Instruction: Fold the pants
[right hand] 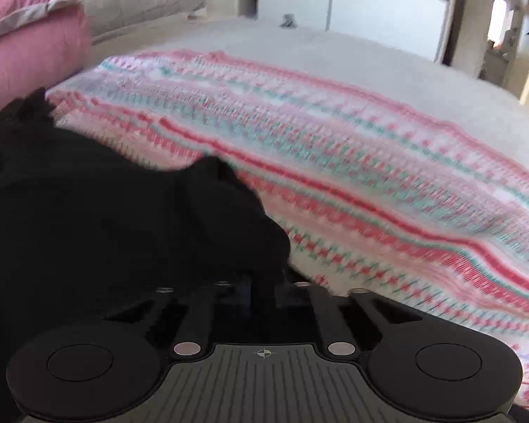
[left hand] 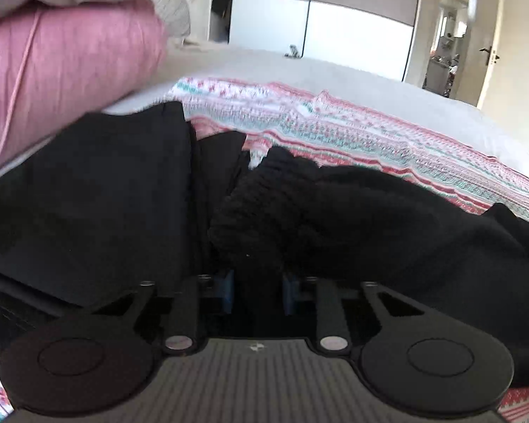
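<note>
Gripping black fabric in both claws, a person works at folding black pants [left hand: 335,218] on a bed [right hand: 370,56] spread with a pink, white and teal patterned blanket [right hand: 370,183]. The left claw [left hand: 257,282] is nearly closed, its blue pads pinching a ribbed bunch of the cloth. The right claw [right hand: 264,285] is closed tight on another edge of the dark fabric, though its tips are mostly hidden. The pants lie rumpled near the bed's front edge, beside another dark, flatter garment [left hand: 88,194] and pink pillows [left hand: 63,67]. Judging by the bunching, the fold looks barely begun; smoothing and folding remain.
</note>
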The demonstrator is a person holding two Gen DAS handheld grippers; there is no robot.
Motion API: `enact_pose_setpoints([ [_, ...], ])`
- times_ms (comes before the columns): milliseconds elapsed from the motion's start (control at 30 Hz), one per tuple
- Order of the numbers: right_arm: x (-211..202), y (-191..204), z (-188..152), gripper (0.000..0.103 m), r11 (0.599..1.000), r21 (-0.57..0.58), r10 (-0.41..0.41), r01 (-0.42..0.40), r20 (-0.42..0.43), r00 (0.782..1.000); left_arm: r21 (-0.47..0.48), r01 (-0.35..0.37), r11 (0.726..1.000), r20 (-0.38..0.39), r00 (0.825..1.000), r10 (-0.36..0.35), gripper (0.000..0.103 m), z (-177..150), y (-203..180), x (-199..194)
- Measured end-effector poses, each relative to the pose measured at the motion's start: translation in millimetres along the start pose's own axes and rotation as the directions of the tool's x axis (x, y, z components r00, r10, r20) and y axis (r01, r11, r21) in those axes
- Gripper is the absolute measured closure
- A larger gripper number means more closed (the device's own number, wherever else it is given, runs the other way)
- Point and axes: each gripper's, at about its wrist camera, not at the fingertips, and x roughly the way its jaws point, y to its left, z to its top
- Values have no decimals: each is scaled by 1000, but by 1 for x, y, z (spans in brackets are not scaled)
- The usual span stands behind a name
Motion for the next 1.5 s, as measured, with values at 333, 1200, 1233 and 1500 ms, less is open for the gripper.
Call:
enact_pose_setpoints([
  [333, 5, -25, 2, 89, 995, 98, 22, -22, 5, 1000, 78, 12, 997, 13, 1000, -13, 79, -1, 1, 27],
  [1200, -2, -6, -27, 48, 951, -104, -290, 292, 37, 956, -40, 71, 997, 35, 997, -69, 68, -4, 30, 22],
  [1233, -13, -15, -32, 38, 950, -54, -304, 307, 63, 951, -45, 85, 995, 25, 996, -84, 67, -3, 33, 21],
  [1500, -117, -143, -110, 32, 911, 281, -330, 303, 54, 942, 43, 56, 997, 105, 993, -61, 33, 7, 33, -36],
])
